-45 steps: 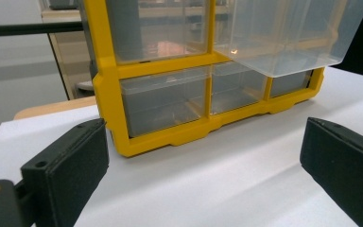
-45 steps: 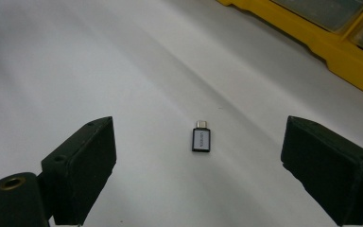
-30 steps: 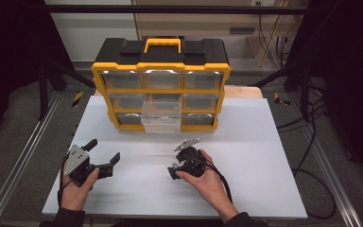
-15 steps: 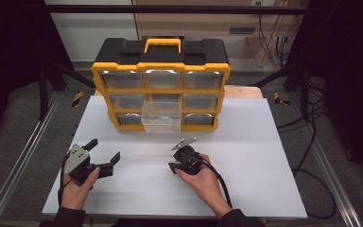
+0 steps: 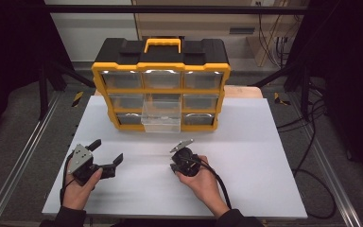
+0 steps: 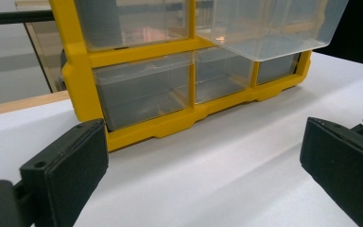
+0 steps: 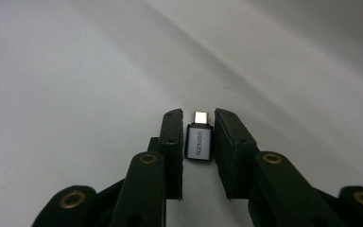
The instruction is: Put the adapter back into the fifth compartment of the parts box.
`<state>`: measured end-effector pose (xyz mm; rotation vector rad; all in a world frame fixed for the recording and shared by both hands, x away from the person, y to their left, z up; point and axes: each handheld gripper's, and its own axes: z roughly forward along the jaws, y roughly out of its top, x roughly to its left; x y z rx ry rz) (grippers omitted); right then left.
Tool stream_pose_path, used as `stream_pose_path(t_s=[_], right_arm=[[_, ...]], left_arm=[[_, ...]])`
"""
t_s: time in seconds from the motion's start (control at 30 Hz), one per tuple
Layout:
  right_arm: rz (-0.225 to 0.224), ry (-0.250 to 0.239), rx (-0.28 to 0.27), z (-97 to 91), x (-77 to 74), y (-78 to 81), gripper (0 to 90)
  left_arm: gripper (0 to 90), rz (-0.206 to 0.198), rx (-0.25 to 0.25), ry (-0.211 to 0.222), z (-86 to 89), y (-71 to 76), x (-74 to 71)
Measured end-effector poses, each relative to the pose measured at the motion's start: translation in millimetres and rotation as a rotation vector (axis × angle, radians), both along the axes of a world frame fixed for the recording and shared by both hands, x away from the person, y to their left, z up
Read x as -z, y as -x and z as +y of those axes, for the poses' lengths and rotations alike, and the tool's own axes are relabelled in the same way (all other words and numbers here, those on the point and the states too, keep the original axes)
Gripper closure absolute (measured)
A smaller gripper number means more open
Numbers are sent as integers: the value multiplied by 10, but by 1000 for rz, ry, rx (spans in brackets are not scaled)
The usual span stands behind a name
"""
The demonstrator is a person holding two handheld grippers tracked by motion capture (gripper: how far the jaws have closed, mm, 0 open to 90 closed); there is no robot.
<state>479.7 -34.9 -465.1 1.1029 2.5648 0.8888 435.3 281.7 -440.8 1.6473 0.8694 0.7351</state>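
My right gripper points down at the table, and its jaws have just been closing with something small between them. My left gripper rests low, jaws spread wide apart.

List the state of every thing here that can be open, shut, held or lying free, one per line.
Left gripper: open, holding nothing.
Right gripper: jaws just closed, shut on the adapter.
Adapter: gripped between the right jaws, plug end pointing away from the gripper.
Middle drawer: pulled out of the organizer.
Other drawers: pushed in.
Organizer: upright on the white table.
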Motion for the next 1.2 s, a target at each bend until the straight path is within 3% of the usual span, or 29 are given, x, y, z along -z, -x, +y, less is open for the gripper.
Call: stream_pose_path(t_s=[0.23,0.43,0.57,0.77,1.0,1.2], right_arm=[[-18,1,1,-6,27,18,762],[-65,3,-9,-6,52,68,765],[-60,-32,-27,-54,48,60,765],[-101,-68,-38,-160,6,111,765],[-131,-178,-2,-362,-162,133,764],[-173,-218,45,-582,-271,107,765]], left_arm=[[17,0,5,-2,-23,5,-4],[17,1,3,-4,-12,2,-1],[18,9,0,1,16,32,4],[19,-9,-31,31,81,51,-27],[19,-24,-62,70,145,61,-59],[25,-15,-88,120,212,66,-39]])
